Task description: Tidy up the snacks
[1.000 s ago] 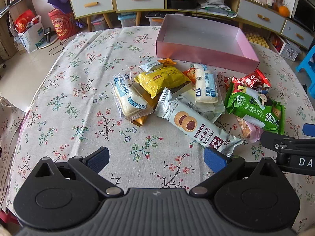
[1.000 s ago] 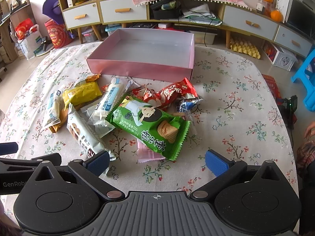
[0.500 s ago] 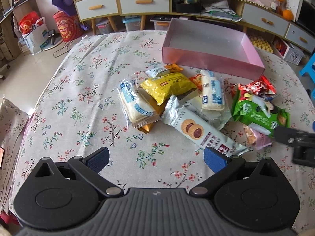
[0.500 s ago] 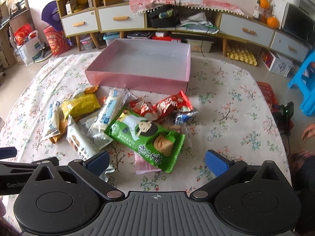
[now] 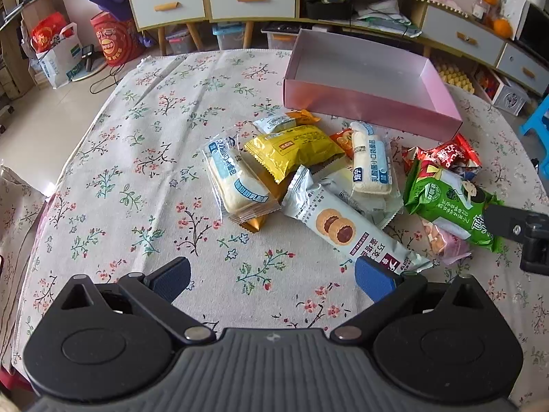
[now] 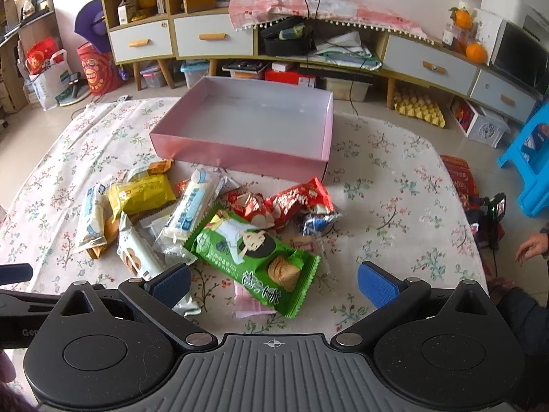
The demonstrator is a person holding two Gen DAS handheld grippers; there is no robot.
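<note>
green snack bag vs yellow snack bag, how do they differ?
The green snack bag is the larger one and lies at the near right of the pile, atop a pink packet. The yellow snack bag is smaller and puffier, on the pile's left, resting across other wrappers. Green shows a cartoon figure and a cracker; yellow bears only a small label. Both are sealed, outside the pink box.

1 pink box (image 6: 240,156), 1 green snack bag (image 6: 254,257), 1 yellow packet (image 5: 291,147), 2 hand-held grippers
</note>
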